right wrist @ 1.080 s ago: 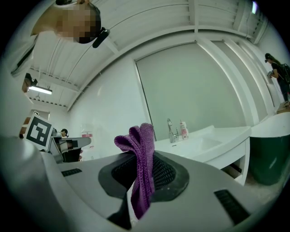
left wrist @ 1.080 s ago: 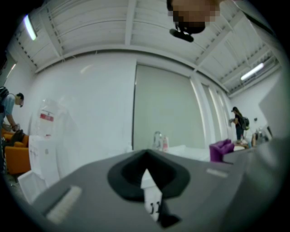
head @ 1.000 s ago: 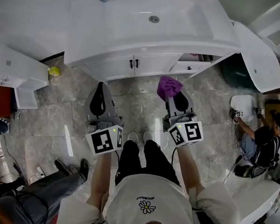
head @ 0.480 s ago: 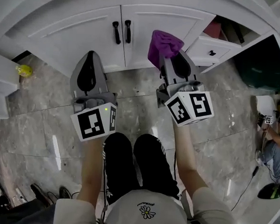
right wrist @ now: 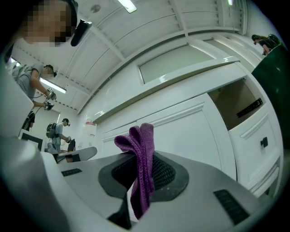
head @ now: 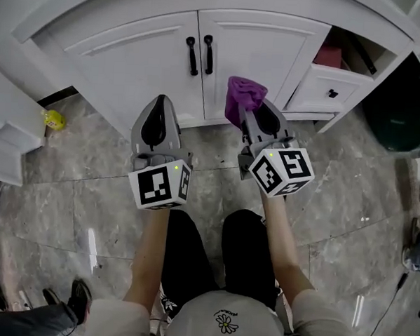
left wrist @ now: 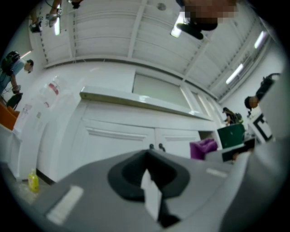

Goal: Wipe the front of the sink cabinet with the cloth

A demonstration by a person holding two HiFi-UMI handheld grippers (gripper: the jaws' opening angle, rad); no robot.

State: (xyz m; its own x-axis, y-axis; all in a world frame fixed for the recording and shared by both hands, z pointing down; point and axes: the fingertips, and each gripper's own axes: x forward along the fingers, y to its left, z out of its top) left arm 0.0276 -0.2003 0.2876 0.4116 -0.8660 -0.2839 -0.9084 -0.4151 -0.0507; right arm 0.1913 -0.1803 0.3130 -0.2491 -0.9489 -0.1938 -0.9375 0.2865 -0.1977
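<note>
The white sink cabinet (head: pixel 160 52) has two doors with black handles (head: pixel 200 54) and fills the top of the head view. My right gripper (head: pixel 245 106) is shut on a purple cloth (head: pixel 242 95), which sticks up out of its jaws just short of the right door (right wrist: pixel 181 131). In the right gripper view the purple cloth (right wrist: pixel 140 167) hangs folded between the jaws. My left gripper (head: pixel 159 115) is shut with nothing in it and points at the foot of the left door (left wrist: pixel 113 140).
A small drawer (head: pixel 326 89) and an open shelf sit at the cabinet's right. A yellow object (head: pixel 52 119) lies on the grey marble floor (head: pixel 61 191) at the left, beside a white unit (head: pixel 7 146). A dark green bin (head: pixel 402 111) stands at the right.
The view has closed in on the cabinet front. Both grippers have drawn nearer to the doors, the right one still holding the cloth.
</note>
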